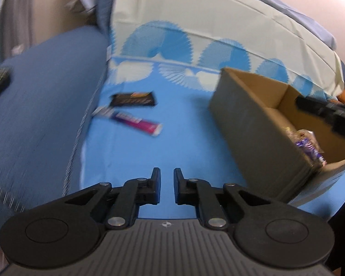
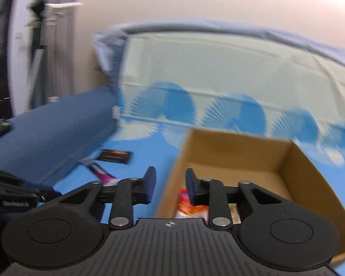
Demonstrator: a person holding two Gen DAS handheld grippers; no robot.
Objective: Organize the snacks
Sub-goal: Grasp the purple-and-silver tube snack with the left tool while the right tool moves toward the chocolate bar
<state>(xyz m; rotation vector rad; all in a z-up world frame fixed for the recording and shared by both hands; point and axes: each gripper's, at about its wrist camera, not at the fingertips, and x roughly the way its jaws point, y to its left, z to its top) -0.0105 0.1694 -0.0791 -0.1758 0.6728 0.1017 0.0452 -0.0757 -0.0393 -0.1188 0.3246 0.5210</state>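
Two bars lie on the blue sheet at eleven o'clock of the left gripper: a dark bar lengthwise three-to-nine, a purple bar pointing toward four. Both grippers are empty, left narrowly parted, right gripper wider above the box holding wrapped snacks.

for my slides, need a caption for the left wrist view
Open left gripper faces two snack bars on blue sheet, cardboard box to its right.

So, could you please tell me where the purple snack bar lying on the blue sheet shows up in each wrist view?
Left wrist: the purple snack bar lies centre-left, just below the black snack bar.
Right wrist: it sits left of centre, partly hidden behind the right gripper.
Shared landmark: the cardboard box, to its right in both.
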